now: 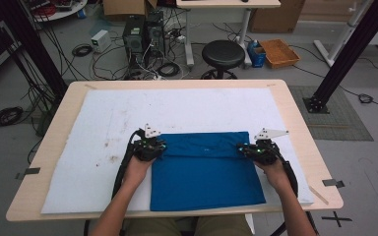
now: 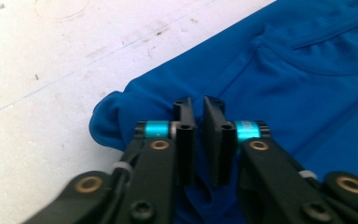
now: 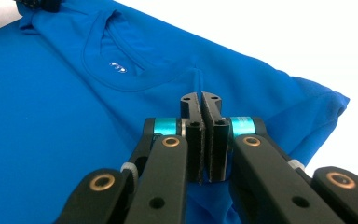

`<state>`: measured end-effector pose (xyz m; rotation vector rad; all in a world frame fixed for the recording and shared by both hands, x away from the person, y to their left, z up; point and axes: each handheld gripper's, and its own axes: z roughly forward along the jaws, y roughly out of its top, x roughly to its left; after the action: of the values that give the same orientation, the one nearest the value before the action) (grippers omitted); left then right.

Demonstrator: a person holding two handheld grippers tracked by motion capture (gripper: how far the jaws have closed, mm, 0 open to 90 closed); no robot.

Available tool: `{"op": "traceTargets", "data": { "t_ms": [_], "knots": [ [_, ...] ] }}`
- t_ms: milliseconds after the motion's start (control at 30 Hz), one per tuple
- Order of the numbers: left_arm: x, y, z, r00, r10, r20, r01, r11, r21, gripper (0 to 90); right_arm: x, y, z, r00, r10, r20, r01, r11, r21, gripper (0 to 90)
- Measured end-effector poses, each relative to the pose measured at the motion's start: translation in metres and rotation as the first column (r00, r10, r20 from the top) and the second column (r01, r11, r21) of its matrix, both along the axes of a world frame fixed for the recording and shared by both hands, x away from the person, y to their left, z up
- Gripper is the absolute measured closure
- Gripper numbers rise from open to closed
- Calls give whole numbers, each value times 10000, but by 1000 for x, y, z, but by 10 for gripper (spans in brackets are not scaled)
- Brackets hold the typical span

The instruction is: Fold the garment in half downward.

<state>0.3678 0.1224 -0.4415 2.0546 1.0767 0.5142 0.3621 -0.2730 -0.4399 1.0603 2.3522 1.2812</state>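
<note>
1. Basically both pinch cloth: left gripper (image 2: 199, 109) jaws nearly together, thin gap, on a fold of the blue shirt (image 1: 204, 169); right gripper (image 3: 200, 105) clamped tight on another fold.
2. Grips sit at opposite shirt edges, likely to lift the folded garment evenly.
3. Shirt spreads between and ahead of the jaws on the white mat (image 1: 98, 132).
4. Pinched layers are hidden behind the pads; layer count unclear.

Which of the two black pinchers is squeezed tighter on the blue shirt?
The right gripper. Its jaws are pressed together on a fold of the blue shirt, while the left gripper shows a thin gap between its jaws over the cloth.
</note>
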Motion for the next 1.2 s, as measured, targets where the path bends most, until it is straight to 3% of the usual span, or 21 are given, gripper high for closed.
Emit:
{"op": "traceTargets", "data": {
  "t_ms": [67, 200, 233, 333, 433, 500, 633, 700, 800, 833, 867, 900, 967, 1000, 1033, 1067, 1100, 1133, 1200],
  "knots": [
    [0, 1, 0, 10000, -54, 20, 54, 9999, -153, 862, 0, 1, 0, 10000, 14, -7, -14, 10000, -28, 884],
    [-8, 8, 7, 9956, -691, 640, 774, 9876, -1370, 863, -1, 0, 1, 10000, -23, 6, 23, 10000, 17, 884],
    [-10, 9, 8, 9938, -801, 769, 920, 9818, -1663, 862, -1, -1, 1, 10000, -3, 38, 2, 10000, 35, 884],
    [-22, 15, 12, 9838, -1353, 1175, 1613, 9542, -2518, 862, -4, -3, 3, 9999, 57, 82, -59, 9998, 195, 884],
    [-37, 19, 14, 9670, -2003, 1574, 2346, 9409, -2441, 861, -8, -6, 6, 9994, 274, 227, -283, 9988, 391, 884],
    [-47, 22, 14, 9567, -2405, 1643, 2729, 9372, -2173, 860, -13, -9, 8, 9985, 472, 275, -487, 9974, 535, 884],
    [-64, 29, 10, 9424, -3141, 1151, 3308, 9263, -1802, 860, -27, -18, 11, 9908, 1319, 316, -1335, 9894, 573, 882],
    [-70, 31, 7, 9366, -3446, 636, 3504, 9225, -1621, 861, -36, -24, 10, 9856, 1674, 231, -1683, 9847, 458, 880],
    [-80, 33, 4, 9108, -4129, -46, 4071, 8997, -1579, 839, -47, -31, 7, 9678, 2504, -240, -2491, 9673, 469, 825],
    [-82, 33, 5, 9091, -4164, -104, 4084, 8961, -1737, 787, -51, -33, 6, 9637, 2642, -388, -2619, 9635, 547, 776],
    [-83, 33, 6, 9211, -3893, -15, 3821, 9046, -1890, 689, -53, -35, 6, 9622, 2682, -478, -2643, 9616, 740, 752],
    [-82, 33, 8, 9331, -3597, 77, 3524, 9095, -2204, 613, -55, -36, 7, 9685, 2453, -419, -2409, 9664, 898, 730],
    [-76, 29, 12, 9564, -2903, 329, 2889, 9232, -2536, 596, -52, -34, 11, 9847, 1691, -418, -1635, 9800, 1136, 712],
    [-71, 26, 13, 9640, -2637, 332, 2628, 9271, -2671, 566, -50, -29, 13, 9897, 1369, -422, -1316, 9851, 1105, 694],
    [-71, 26, 13, 9640, -2637, 332, 2628, 9271, -2671, 552, -47, -22, 14, 9906, 1280, -487, -1217, 9858, 1161, 650],
    [-62, 15, 14, 9697, -2427, 257, 2406, 9330, -2676, 552, -45, -14, 14, 9895, 1359, -494, -1296, 9850, 1141, 588],
    [-62, 15, 14, 9697, -2427, 257, 2406, 9330, -2676, 551, -45, -14, 14, 9895, 1359, -494, -1296, 9850, 1141, 588],
    [-59, 8, 13, 9693, -2456, 139, 2402, 9328, -2688, 550, -41, 5, 12, 9860, 1506, -719, -1436, 9852, 937, 540],
    [-49, -16, 8, 9580, -2836, -425, 2684, 9390, -2150, 547, -37, 20, 8, 9850, 1552, -759, -1525, 9875, 410, 539]
  ]
}}
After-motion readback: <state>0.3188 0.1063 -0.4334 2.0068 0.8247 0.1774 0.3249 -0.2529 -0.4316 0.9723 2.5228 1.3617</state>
